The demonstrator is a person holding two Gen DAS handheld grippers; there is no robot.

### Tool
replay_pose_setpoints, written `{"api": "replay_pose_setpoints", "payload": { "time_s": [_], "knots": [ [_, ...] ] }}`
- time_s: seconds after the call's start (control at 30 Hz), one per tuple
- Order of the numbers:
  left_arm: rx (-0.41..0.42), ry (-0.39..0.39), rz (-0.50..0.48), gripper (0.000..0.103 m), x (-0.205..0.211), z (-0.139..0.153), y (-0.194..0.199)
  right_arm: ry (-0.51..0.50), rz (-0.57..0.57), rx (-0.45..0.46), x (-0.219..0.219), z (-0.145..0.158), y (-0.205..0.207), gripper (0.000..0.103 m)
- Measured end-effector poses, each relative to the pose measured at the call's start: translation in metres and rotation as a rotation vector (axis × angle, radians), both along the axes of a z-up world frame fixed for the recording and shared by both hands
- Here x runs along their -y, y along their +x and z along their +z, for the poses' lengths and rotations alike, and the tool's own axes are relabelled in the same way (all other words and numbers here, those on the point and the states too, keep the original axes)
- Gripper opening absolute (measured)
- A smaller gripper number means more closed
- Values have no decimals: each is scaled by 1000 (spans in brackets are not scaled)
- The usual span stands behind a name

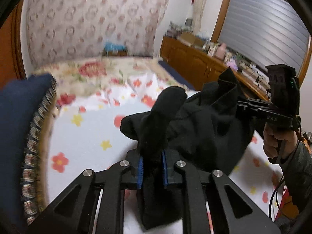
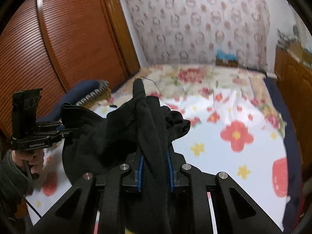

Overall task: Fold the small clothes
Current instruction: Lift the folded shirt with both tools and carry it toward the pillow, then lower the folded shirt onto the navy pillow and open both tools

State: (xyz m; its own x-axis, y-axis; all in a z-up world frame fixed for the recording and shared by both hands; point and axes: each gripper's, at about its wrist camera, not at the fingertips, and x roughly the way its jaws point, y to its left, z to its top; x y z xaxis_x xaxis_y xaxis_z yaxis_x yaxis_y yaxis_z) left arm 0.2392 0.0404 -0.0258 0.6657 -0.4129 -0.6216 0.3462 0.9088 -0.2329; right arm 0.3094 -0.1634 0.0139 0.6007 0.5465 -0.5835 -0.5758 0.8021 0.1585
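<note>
The black garment (image 1: 202, 124) hangs between both grippers above the floral sheet (image 1: 81, 136). The left gripper (image 1: 153, 167) and the right gripper (image 2: 155, 167) each pinch an end, so its long axis runs side to side, neither hand nearer.

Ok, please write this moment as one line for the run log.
left gripper: shut on black garment | right gripper: shut on black garment | garment: lifted, bunched between them, above floral sheet | fold: not yet done

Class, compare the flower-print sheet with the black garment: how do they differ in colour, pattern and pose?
The flower-print sheet is white with red and yellow flowers; the black garment is plain and dark. The sheet lies spread over the bed; the garment hangs bunched in the air, pinched by the left gripper and the right gripper. Both are soft cloth.
</note>
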Motion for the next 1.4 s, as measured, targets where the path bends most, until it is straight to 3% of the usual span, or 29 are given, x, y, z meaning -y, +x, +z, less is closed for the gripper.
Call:
{"api": "replay_pose_setpoints", "payload": {
  "time_s": [0.27,0.6,0.9,1.13,1.4],
  "knots": [
    [158,-7,96,15,-39,55,-42,40,61,105,-17,37,-17,19],
    [251,13,289,15,-120,76,-67,25,228,198,-97,66,4,19],
    [240,-12,400,15,-167,59,-77,-25,361,208,-164,73,55,19],
    [252,-65,478,15,-193,41,-108,-86,451,194,-203,70,95,19],
    [169,-94,573,15,-214,5,-110,-133,514,148,-260,61,129,19]
  ]
}}
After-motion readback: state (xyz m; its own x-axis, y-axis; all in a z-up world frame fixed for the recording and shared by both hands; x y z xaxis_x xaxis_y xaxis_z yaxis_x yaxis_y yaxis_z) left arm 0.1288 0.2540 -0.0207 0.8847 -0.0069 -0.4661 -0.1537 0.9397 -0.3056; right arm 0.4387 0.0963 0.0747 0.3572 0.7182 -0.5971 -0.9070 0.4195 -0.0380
